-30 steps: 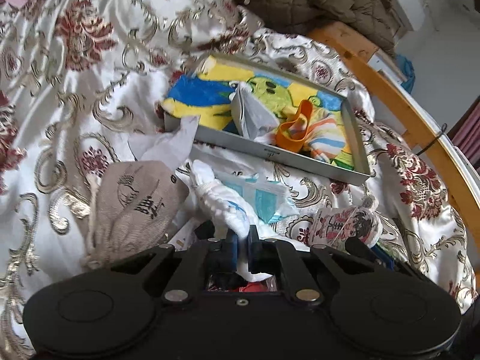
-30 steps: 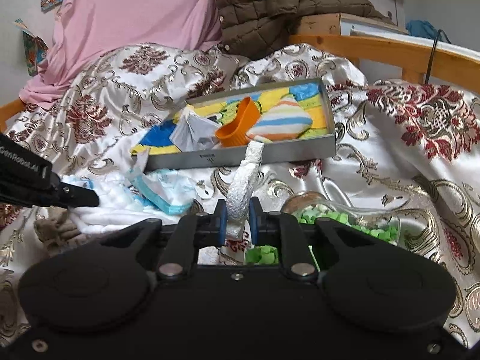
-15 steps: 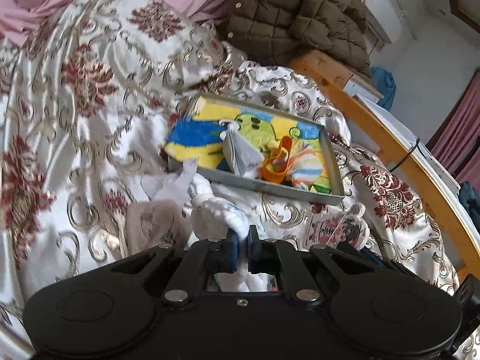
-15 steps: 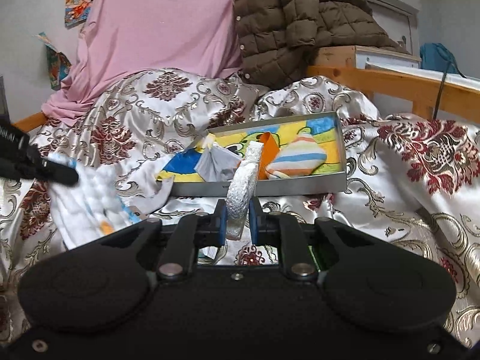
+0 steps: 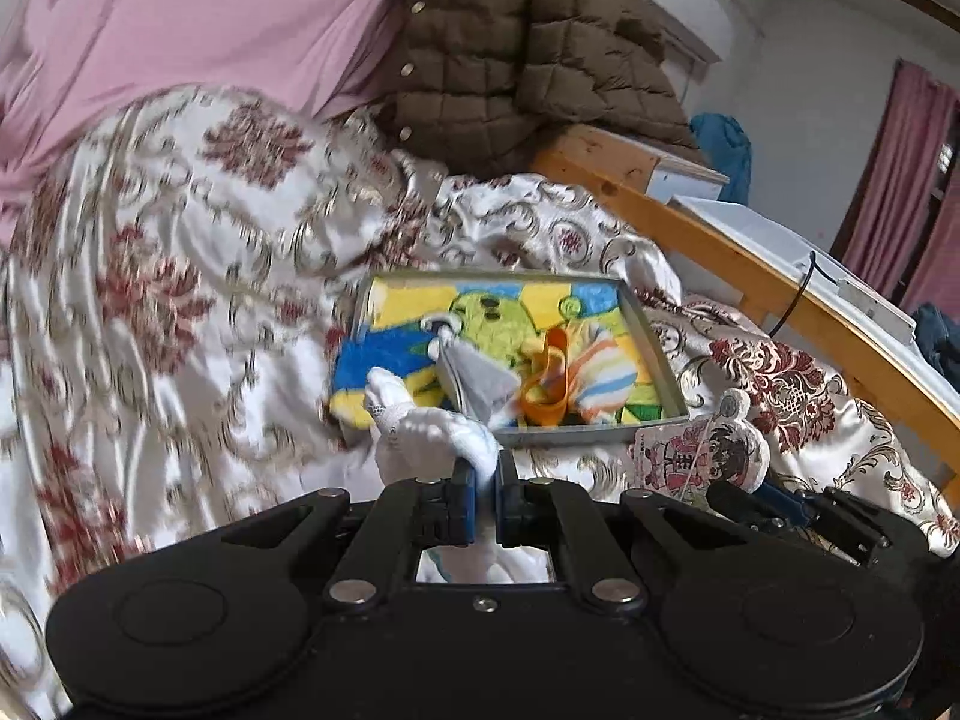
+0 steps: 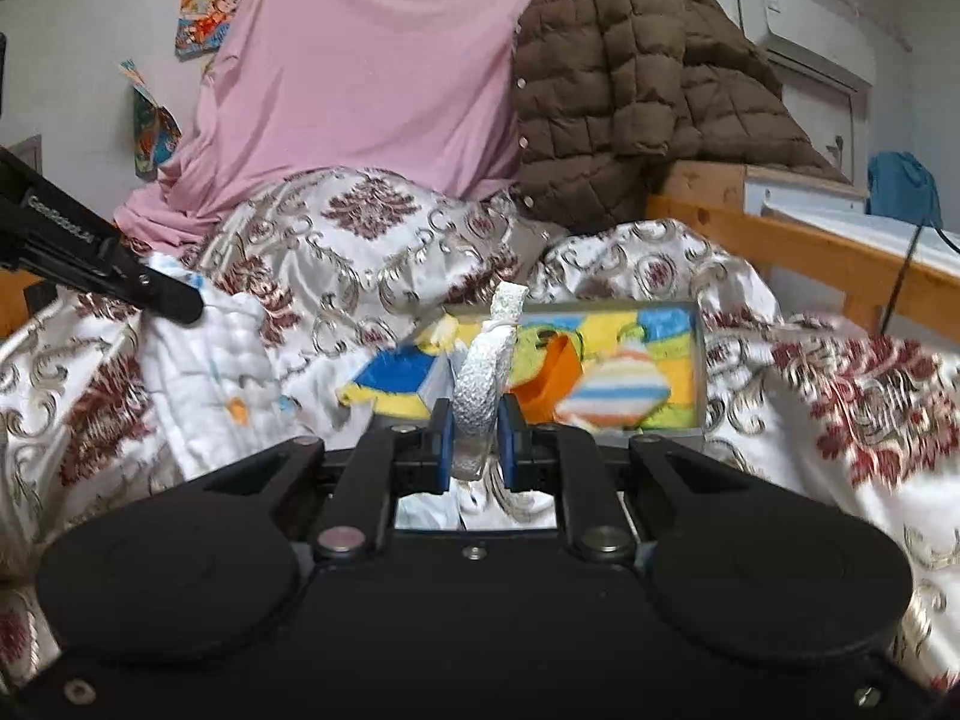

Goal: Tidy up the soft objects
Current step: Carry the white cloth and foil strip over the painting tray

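Observation:
My left gripper (image 5: 486, 471) is shut on a white quilted cloth (image 5: 420, 429) and holds it above the bedspread. In the right wrist view that cloth (image 6: 204, 372) hangs from the left gripper (image 6: 180, 303) at the left. My right gripper (image 6: 474, 426) is shut on a white textured fabric strip (image 6: 486, 378) that stands up between its pads. In the left wrist view this piece shows a cartoon print (image 5: 696, 456) beside the right gripper (image 5: 738, 492). Beyond both lies a grey tray (image 5: 657, 354) holding a colourful towel, a grey pouch (image 5: 474, 378), an orange item (image 5: 546, 387) and a striped cloth (image 5: 606, 372).
A white, gold and red patterned bedspread (image 5: 198, 276) covers the bed. Pink fabric (image 6: 372, 78) and a brown quilted jacket (image 6: 636, 90) are piled behind the tray. A wooden bed rail (image 5: 780, 294) runs along the right, with a white surface beyond it.
Both grippers have risen with their cloth pieces, lifting them off the bedspread. The beige pouch, the blue-and-white packet and the jar of green pieces have dropped out of view.

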The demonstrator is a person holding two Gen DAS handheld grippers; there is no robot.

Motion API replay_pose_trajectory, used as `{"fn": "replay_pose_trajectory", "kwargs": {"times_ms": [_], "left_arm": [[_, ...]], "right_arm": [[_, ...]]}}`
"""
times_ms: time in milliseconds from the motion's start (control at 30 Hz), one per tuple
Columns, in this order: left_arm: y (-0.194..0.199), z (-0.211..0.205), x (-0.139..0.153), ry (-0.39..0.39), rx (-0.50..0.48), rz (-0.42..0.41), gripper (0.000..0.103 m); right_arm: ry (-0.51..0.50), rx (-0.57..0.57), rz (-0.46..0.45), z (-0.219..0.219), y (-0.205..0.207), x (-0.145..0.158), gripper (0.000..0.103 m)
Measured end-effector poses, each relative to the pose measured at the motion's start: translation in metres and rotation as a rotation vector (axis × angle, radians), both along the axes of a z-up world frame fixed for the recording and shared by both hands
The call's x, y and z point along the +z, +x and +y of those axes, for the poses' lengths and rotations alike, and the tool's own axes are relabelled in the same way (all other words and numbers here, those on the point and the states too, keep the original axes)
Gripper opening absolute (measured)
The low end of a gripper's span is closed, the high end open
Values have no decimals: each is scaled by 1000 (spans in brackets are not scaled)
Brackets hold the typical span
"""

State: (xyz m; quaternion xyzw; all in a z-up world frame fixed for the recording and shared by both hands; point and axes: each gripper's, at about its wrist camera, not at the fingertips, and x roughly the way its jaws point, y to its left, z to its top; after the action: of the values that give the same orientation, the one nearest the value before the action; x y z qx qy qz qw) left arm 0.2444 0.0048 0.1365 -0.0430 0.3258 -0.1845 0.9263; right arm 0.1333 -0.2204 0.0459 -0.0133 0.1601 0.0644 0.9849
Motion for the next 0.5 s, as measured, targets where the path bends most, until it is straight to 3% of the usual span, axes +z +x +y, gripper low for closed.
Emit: {"fn": "replay_pose_trajectory", "kwargs": {"times_ms": [267,500], "left_arm": [[29,-25,40,134,-114,-82,5],[74,-37,25,202,-103,-132,5]], "right_arm": [[-42,134,-5,12,56,44,9],[-15,217,70,14,134,53,9]]}}
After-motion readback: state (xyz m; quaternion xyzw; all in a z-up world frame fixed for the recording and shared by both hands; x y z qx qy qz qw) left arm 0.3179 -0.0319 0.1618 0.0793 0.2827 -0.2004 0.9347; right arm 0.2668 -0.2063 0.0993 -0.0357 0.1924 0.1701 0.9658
